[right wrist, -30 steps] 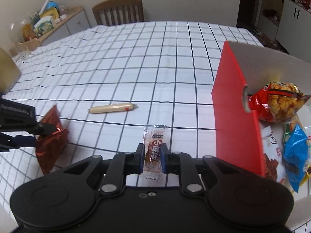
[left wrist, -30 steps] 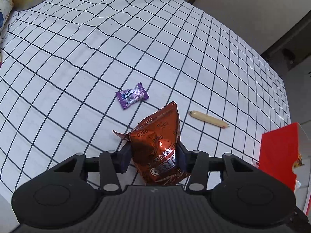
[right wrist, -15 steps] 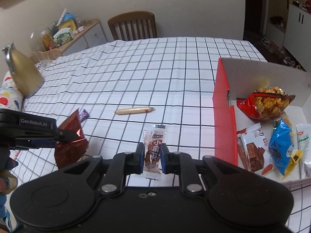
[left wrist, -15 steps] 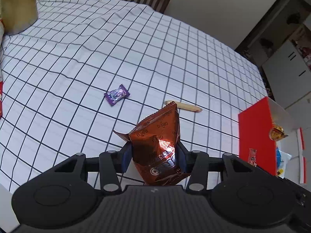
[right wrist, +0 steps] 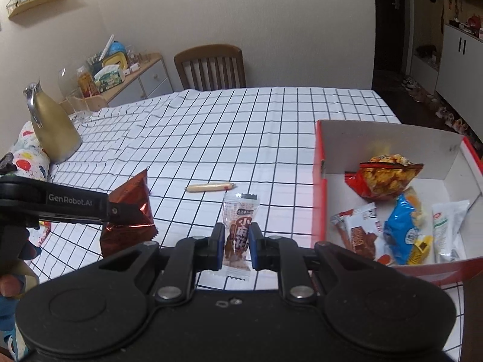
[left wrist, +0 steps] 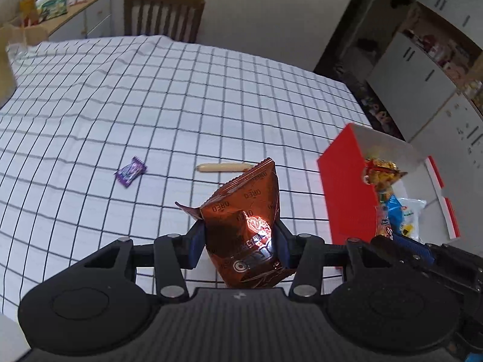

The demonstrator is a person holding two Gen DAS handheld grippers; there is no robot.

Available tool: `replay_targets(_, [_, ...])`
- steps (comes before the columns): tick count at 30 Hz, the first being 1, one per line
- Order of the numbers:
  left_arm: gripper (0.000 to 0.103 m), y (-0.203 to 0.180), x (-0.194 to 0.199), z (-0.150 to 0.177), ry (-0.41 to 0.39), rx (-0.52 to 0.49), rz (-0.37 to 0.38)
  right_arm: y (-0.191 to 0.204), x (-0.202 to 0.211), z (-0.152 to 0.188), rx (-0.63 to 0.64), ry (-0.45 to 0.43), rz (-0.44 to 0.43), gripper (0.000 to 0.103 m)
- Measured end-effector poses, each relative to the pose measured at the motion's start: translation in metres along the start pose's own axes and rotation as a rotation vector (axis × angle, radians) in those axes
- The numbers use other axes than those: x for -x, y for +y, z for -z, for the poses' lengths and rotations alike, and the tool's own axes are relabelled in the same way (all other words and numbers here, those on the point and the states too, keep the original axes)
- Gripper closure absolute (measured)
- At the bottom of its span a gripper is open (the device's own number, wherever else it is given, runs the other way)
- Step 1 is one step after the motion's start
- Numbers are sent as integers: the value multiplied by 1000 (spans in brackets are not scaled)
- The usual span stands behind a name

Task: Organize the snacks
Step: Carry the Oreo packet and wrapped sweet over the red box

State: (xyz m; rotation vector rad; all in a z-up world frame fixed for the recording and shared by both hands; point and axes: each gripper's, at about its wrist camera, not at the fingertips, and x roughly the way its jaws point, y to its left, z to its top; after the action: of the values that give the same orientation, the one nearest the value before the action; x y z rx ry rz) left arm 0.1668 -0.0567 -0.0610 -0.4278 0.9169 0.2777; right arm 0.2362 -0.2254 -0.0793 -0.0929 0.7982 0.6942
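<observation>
Above the checked tablecloth (right wrist: 271, 126), both grippers carry a snack clear of the table, and the main risk lies in the drop into the red box (right wrist: 320, 199). The left gripper (left wrist: 240, 244) is clamped, jaws partway closed, on the lower part of a copper-brown Oreo bag (left wrist: 244, 226), which stands upright and puffy with its crimped top free; a soft, air-filled foil bag could slide out of the pads or swing if the hand tips. The right gripper (right wrist: 237, 246) is nearly closed on a small clear-and-brown wrapped candy (right wrist: 238, 229), pinched across its middle with both sealed ends sticking out; so thin a hold could let it twist loose. That near red wall stands tall between the grippers and the box's white floor, so a low approach would likely catch a packet on its edge, and the two tools, close beside each other, could bump. Inside already lie an orange-red chip bag (right wrist: 383, 178), a blue packet (right wrist: 404, 229) and others. A sausage stick (right wrist: 209, 186) and a purple candy (left wrist: 130, 171) remain on the cloth.
</observation>
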Motion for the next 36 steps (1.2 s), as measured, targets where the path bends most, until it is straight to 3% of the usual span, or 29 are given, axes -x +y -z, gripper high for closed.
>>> replay_targets(17, [56, -97, -3, -25, -42, -255, 129, -51, 35, -3, -45, -87, 103, 89])
replay_targets(36, [56, -193, -36, -52, -34, -464, 170, -143, 55, -2, -167, -117, 255, 88])
